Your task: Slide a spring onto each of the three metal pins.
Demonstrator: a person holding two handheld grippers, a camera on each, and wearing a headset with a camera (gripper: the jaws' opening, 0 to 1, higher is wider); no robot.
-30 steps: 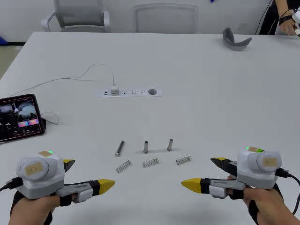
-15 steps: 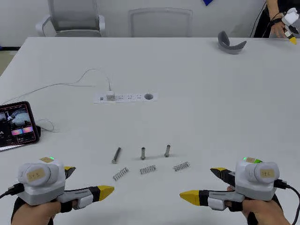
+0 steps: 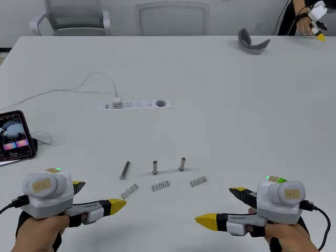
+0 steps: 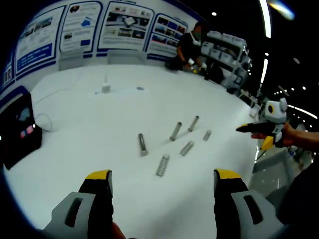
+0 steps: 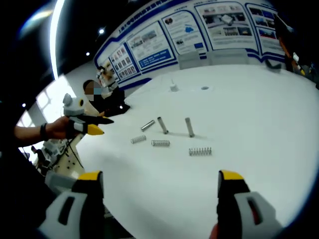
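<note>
Three metal pins lie in a row on the white table: left pin (image 3: 125,170), middle pin (image 3: 155,167), right pin (image 3: 182,164). Just in front of each lies a spring: left spring (image 3: 129,190), middle spring (image 3: 160,185), right spring (image 3: 198,181). My left gripper (image 3: 97,195) is open and empty, to the left of the springs and nearer me. My right gripper (image 3: 219,206) is open and empty on the right, also nearer me. The left gripper view has the pins (image 4: 176,131) and springs (image 4: 163,165) ahead of the open jaws; the right gripper view has the springs (image 5: 160,143) and pins (image 5: 162,125) likewise.
A power strip (image 3: 134,105) with a plugged-in cable lies mid-table. A tablet (image 3: 13,142) sits at the left edge. A grey curved object (image 3: 252,42) rests at the far right. Chairs stand behind the table. Another person's hand holds a gripper (image 3: 310,13) at the top right.
The head camera has shifted, so the whole picture has slid. Both grippers stay open at the front, the right one a little lower. Pins and springs lie where they were.
</note>
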